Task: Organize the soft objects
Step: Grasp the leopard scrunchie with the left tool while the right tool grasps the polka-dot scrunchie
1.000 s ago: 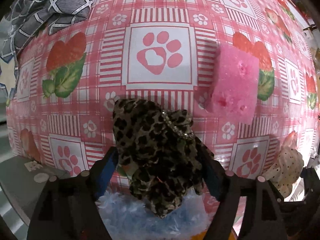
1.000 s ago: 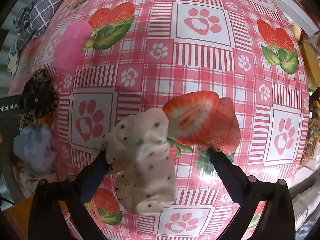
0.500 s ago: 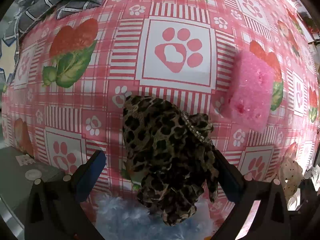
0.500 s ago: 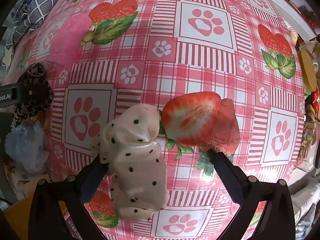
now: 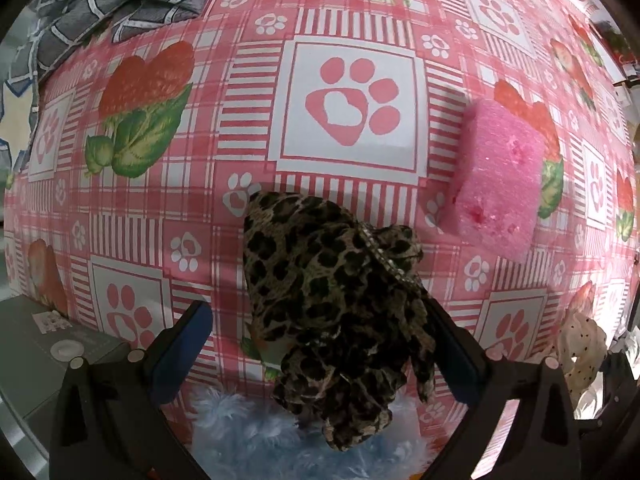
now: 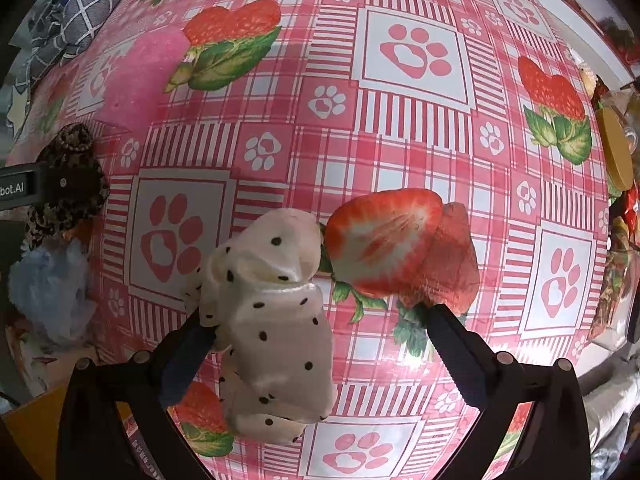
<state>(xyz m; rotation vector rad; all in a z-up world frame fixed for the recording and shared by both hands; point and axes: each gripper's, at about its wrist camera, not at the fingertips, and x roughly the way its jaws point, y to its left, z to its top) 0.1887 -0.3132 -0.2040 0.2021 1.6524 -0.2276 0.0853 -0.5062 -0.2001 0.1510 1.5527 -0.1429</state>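
Observation:
A leopard-print scrunchie [image 5: 336,296] lies on the pink tablecloth between the wide-open fingers of my left gripper [image 5: 320,332], partly on a fluffy light blue scrunchie [image 5: 248,436]. A pink sponge [image 5: 500,184] lies to the right. In the right wrist view a white polka-dot scrunchie [image 6: 272,328] lies between the open fingers of my right gripper [image 6: 316,328], touching its left finger. The leopard scrunchie [image 6: 68,184], blue scrunchie [image 6: 48,288] and sponge [image 6: 148,72] show at the left there.
A grey checked cloth [image 5: 100,4] lies at the far left corner of the table [image 5: 240,92]. Jars and packets [image 6: 616,160] crowd the right edge. A grey surface [image 5: 48,352] lies below the table's left edge.
My left gripper has opened wide and let go of the leopard scrunchie, which now rests on the blue one. My right gripper stays open around the polka-dot scrunchie.

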